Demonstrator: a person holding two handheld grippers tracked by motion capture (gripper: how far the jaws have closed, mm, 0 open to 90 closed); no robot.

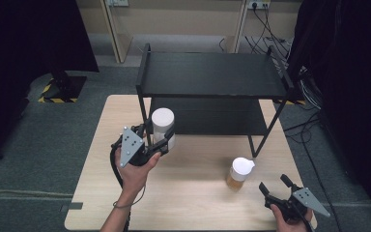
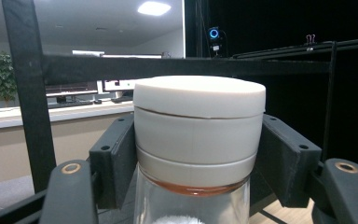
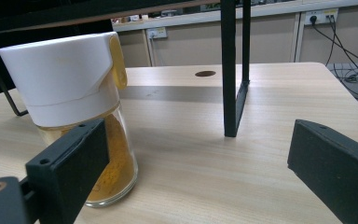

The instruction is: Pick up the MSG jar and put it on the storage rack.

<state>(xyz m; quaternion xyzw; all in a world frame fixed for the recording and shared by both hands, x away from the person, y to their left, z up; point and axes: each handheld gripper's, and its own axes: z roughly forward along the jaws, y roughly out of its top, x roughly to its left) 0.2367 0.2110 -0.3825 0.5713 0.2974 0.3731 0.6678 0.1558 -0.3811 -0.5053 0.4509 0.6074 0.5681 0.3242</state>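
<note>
A glass jar with a white screw lid (image 1: pixel 163 124) is held off the wooden table (image 1: pixel 193 205), just in front of the black shelf's left front post. My left gripper (image 1: pixel 157 138) is shut on it, the jaws pressing either side below the lid. In the left gripper view the jar (image 2: pixel 199 112) sits between both pads, with my left gripper (image 2: pixel 199 158) around it. A second jar with yellow powder and a white pour cap (image 1: pixel 239 173) stands on the table right of centre. My right gripper (image 1: pixel 275 186) stays open near the front right corner, a little to the jar's right. In the right gripper view that jar (image 3: pixel 74 93) stands beside the left jaw of my right gripper (image 3: pixel 203 163), outside the gap.
A black two-tier shelf (image 1: pixel 212 75) stands across the back half of the table; its right front leg (image 3: pixel 230 70) is just beyond the yellow jar, and its left post (image 2: pixel 28 93) is close to the held jar. Cables lie on the floor at the right.
</note>
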